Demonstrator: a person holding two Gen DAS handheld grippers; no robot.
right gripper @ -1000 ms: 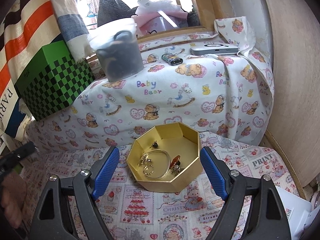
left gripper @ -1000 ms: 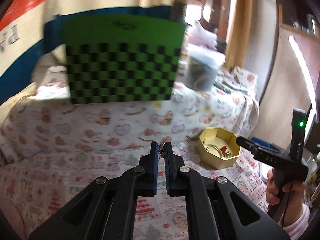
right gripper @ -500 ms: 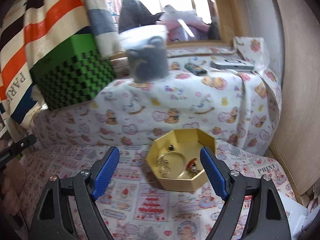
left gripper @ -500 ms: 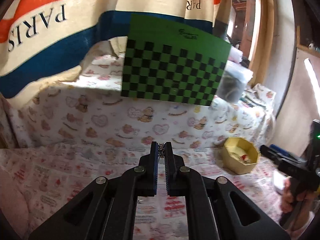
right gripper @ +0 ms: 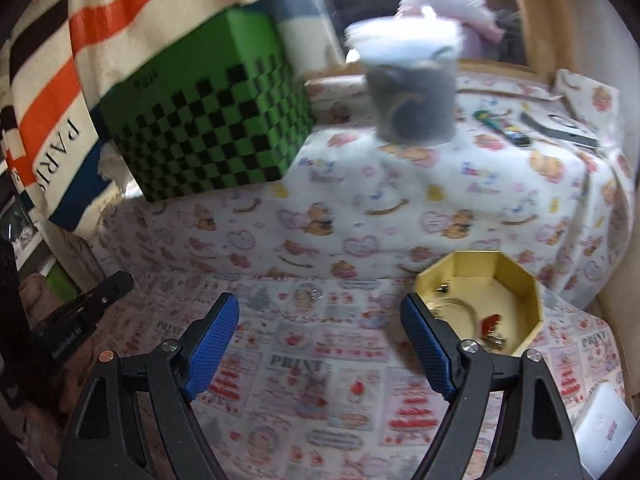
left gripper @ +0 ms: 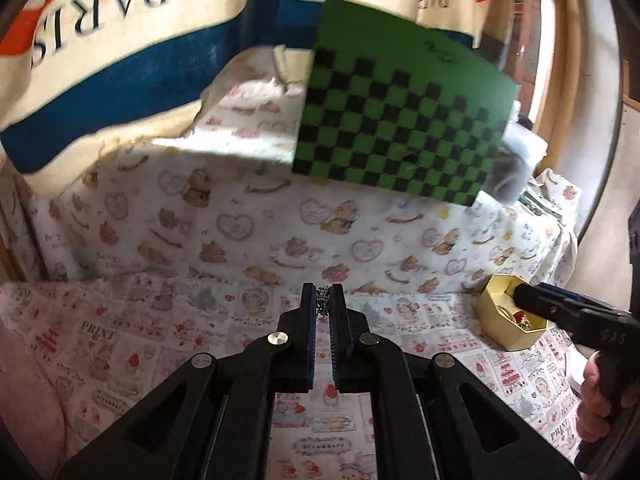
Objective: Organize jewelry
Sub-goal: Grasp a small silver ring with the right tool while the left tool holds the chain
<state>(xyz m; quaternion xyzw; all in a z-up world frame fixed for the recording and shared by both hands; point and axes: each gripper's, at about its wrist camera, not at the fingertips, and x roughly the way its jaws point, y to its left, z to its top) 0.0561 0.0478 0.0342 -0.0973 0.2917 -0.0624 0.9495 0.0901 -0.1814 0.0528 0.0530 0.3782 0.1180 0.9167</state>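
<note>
My left gripper is shut on a small sparkly piece of jewelry pinched at its tips, above the printed cloth. A gold octagonal box sits far to its right, partly behind my right gripper. In the right wrist view my right gripper stands open with nothing between its blue pads, left of the gold box. That box holds a thin bangle, a red piece and small bits. A small clear piece lies on the cloth ahead of the right gripper.
A green and black checkered box and a clear tub of dark stuff stand on the raised cloth-covered ledge behind. A striped PARIS cloth hangs at the left. A lighter lies on the ledge. A hand grips the right tool.
Both grippers have swung left: the gold box has slid from the middle to the right in the right wrist view and shrunk toward the right edge in the left view. Neither jaw opening has changed.
</note>
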